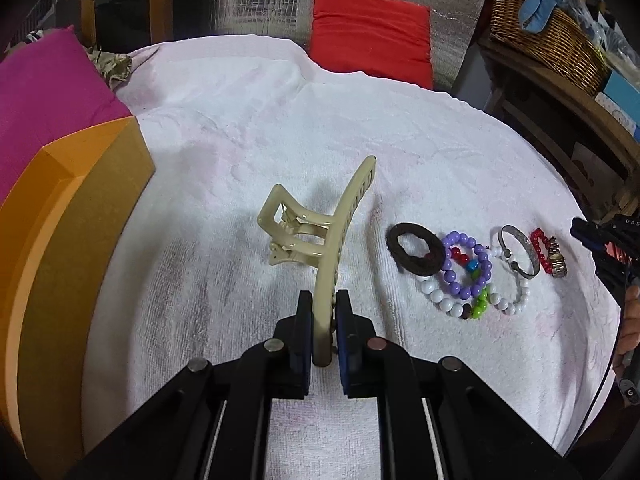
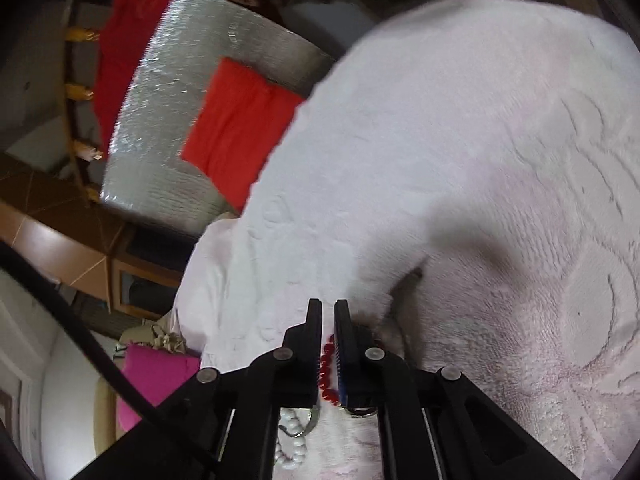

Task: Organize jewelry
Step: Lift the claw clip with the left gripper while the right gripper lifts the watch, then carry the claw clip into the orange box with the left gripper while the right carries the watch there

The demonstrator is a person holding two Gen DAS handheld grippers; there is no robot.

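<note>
My left gripper [image 1: 323, 300] is shut on a beige hair claw clip [image 1: 320, 240], held above the white towel [image 1: 240, 140]. To its right on the towel lie a brown hair tie [image 1: 416, 250], a purple bead bracelet [image 1: 468, 264], a white bead bracelet [image 1: 444, 300], a silver bangle [image 1: 520, 250], a red bead bracelet [image 1: 538, 246] and a metal watch [image 1: 557, 258]. My right gripper [image 2: 328, 308] is nearly closed with nothing between its tips; it hovers over the red bead bracelet [image 2: 326, 372], white beads [image 2: 292, 432] and bangle [image 2: 310, 424]. It shows at the right edge of the left wrist view [image 1: 600, 240].
An orange-brown box [image 1: 60, 248] stands at the left on the towel's edge, with a magenta cushion [image 1: 44, 96] behind it. A red cushion [image 1: 372, 36] lies beyond the towel. A wicker basket [image 1: 548, 36] sits on a wooden shelf at the right.
</note>
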